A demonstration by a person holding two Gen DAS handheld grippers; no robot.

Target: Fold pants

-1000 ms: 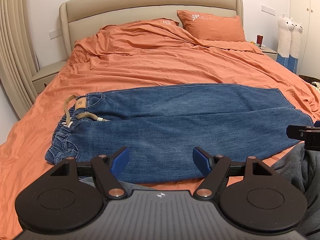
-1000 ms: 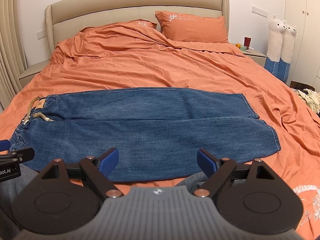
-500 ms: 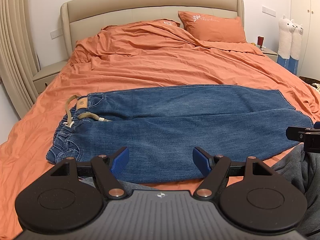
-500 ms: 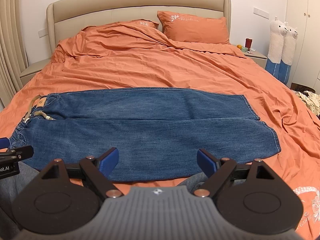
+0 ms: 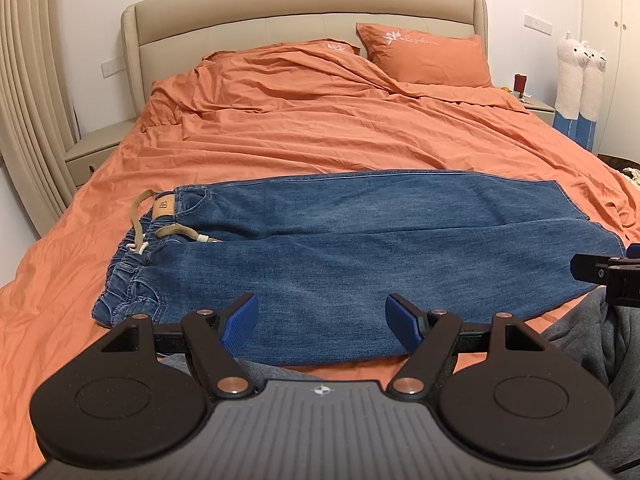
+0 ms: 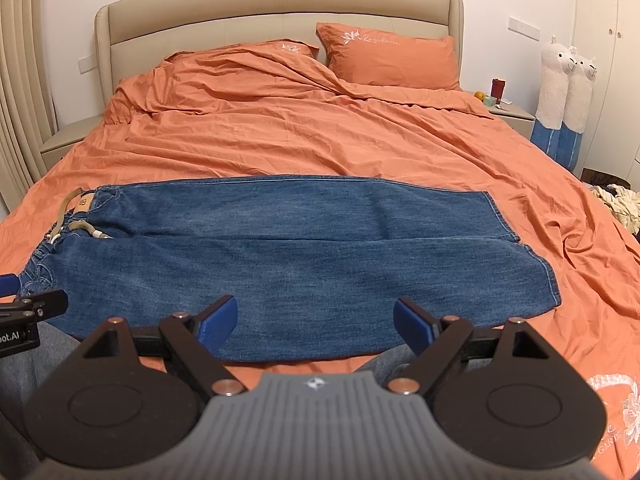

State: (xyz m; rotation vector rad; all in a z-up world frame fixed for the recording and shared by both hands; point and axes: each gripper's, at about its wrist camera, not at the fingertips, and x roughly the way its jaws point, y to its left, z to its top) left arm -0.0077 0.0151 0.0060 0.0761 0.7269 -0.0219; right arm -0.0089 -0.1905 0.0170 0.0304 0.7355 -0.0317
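Blue denim pants (image 5: 340, 248) lie flat across the near part of the bed, waistband with a tan drawstring (image 5: 160, 232) to the left, leg hems to the right; they also show in the right wrist view (image 6: 280, 248). One leg lies beside the other. My left gripper (image 5: 322, 324) is open and empty, just short of the pants' near edge. My right gripper (image 6: 316, 326) is open and empty, also at the near edge, further right. Each gripper's tip shows at the edge of the other's view.
The bed has a rumpled orange duvet (image 5: 340, 128), orange pillows (image 5: 424, 56) and a beige headboard (image 6: 280, 12). Nightstands stand at both sides. Two plush alpacas (image 6: 564, 92) lean on the right wall. The person's grey-clad legs (image 5: 592, 344) are below the grippers.
Both views have shifted very slightly; the pants lie as before and both grippers stay open.
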